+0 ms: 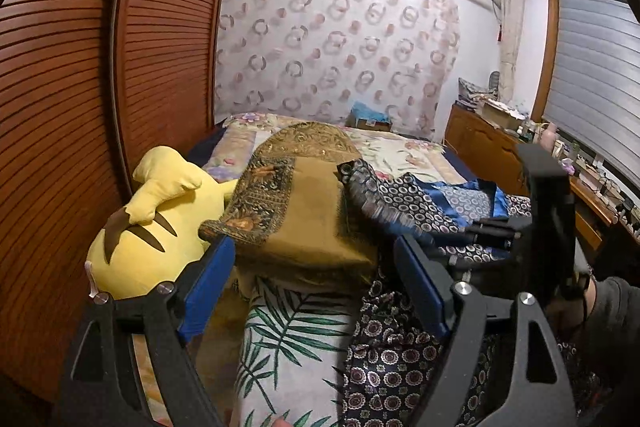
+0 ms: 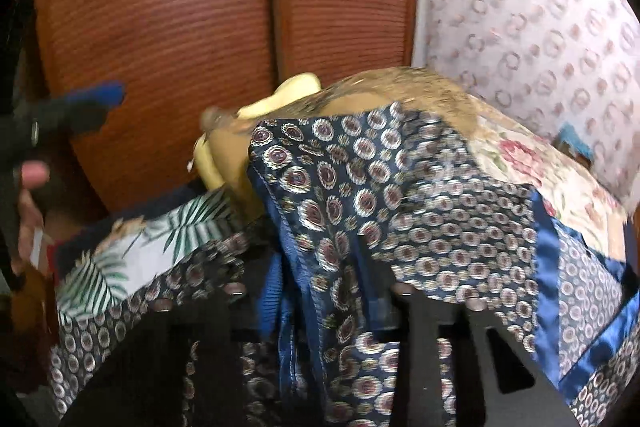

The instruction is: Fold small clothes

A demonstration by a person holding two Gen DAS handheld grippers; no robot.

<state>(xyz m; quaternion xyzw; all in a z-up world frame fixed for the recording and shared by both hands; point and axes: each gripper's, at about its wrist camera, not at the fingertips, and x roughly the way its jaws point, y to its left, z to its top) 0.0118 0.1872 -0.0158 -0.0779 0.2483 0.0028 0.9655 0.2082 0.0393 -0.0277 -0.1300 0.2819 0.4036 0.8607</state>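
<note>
A navy garment (image 1: pixel 404 203) with ring medallions and blue satin trim lies crumpled on the bed, part of it lifted. In the right wrist view the garment (image 2: pixel 360 195) fills the frame and bunches between the narrow jaws of my right gripper (image 2: pixel 328 295), which is shut on it; one blue pad (image 2: pixel 272 291) shows beside the fold. My left gripper (image 1: pixel 314 255) stands open to the left of the garment, above a palm-leaf sheet (image 1: pixel 288 339), with nothing held. The right gripper (image 1: pixel 492 233) appears at the garment's right side. The left gripper's blue tip (image 2: pixel 92 99) shows far left.
A yellow plush toy (image 1: pixel 152 227) and a golden-brown patterned cloth (image 1: pixel 304 211) lie just beyond the left gripper. Louvred wooden wardrobe doors (image 1: pixel 80 87) stand close on the left. A floral bedcover (image 1: pixel 404 151) stretches behind, and a cluttered wooden cabinet (image 1: pixel 480 143) lines the right wall.
</note>
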